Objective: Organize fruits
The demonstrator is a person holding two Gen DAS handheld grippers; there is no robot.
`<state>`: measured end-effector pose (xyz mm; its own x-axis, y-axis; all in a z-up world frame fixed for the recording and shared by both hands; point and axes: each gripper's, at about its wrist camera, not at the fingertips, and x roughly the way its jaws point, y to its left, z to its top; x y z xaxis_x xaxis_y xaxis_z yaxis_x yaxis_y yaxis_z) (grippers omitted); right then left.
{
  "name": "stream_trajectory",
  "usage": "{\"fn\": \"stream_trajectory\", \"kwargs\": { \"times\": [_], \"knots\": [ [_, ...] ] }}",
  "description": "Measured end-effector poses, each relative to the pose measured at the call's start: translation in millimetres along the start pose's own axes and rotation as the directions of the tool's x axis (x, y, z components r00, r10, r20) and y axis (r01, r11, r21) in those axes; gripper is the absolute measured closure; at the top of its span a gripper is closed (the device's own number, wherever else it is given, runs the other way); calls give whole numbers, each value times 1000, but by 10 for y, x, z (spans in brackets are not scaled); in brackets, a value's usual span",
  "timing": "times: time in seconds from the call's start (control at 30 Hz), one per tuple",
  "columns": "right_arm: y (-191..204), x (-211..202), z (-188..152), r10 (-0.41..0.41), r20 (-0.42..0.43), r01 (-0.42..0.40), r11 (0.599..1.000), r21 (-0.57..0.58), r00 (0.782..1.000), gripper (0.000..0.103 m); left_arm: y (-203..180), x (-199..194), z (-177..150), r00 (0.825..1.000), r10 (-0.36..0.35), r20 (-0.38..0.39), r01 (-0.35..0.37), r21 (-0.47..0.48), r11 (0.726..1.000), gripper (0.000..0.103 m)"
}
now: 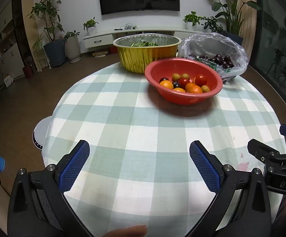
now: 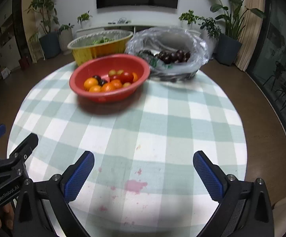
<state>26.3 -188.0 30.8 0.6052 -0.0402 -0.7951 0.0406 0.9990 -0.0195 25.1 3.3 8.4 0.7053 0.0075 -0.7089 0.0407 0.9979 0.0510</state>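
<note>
**Fruits piled in the red bowl, both grippers wide and empty**

Fruits (image 1: 184, 83) are seen from the left wrist heaped in the red bowl (image 1: 182, 96), just in front of the gold foil pan (image 1: 143, 59). The left gripper (image 1: 140, 158) is spread wide, nothing held.

From the right wrist, the plastic bag (image 2: 168, 47) of dark fruit is found right behind the red bowl. The right gripper (image 2: 143, 166) is held wide apart, empty.

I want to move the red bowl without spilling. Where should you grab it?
Probably pinch the red bowl's near rim from above, one finger inside, one outside: it is too wide to span, its wall flares outward, and the fruit lies low, away from that edge.
</note>
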Motion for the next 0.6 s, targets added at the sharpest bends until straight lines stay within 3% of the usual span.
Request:
{"fn": "stream_trajectory", "kwargs": {
  "times": [0.6],
  "knots": [
    [76,80,-58,3,-55,-3,1000,-12,998,1,-33,171,-92,997,7,-76,-7,6,1000,0]
  ]
}}
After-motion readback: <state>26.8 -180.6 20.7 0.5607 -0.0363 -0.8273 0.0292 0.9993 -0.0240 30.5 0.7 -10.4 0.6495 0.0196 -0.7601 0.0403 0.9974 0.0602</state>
